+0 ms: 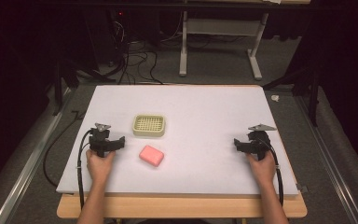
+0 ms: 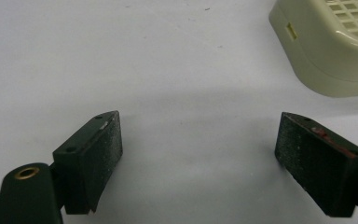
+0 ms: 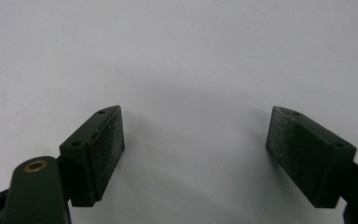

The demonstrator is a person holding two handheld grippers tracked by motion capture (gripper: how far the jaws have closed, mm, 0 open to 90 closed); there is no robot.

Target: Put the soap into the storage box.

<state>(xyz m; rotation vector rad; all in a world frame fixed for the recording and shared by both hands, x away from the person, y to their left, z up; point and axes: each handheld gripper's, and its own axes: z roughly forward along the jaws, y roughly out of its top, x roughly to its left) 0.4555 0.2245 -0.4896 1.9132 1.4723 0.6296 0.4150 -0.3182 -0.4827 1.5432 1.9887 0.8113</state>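
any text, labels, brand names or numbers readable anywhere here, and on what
None can be read.
The cream soap dish has a small yellowish mark on its side wall, too small to read as text.
The pink soap bar, the left gripper and the right gripper show no lettering.

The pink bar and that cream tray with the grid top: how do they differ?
The pink soap bar is solid, smooth and bright pink; the cream soap dish is pale, with a lattice top full of holes. The soap bar is smaller and lies skewed; the soap dish sits square to the table edge, farther from the person. Both are rounded rectangles lying flat and apart on the white table mat, nearer the left claw.
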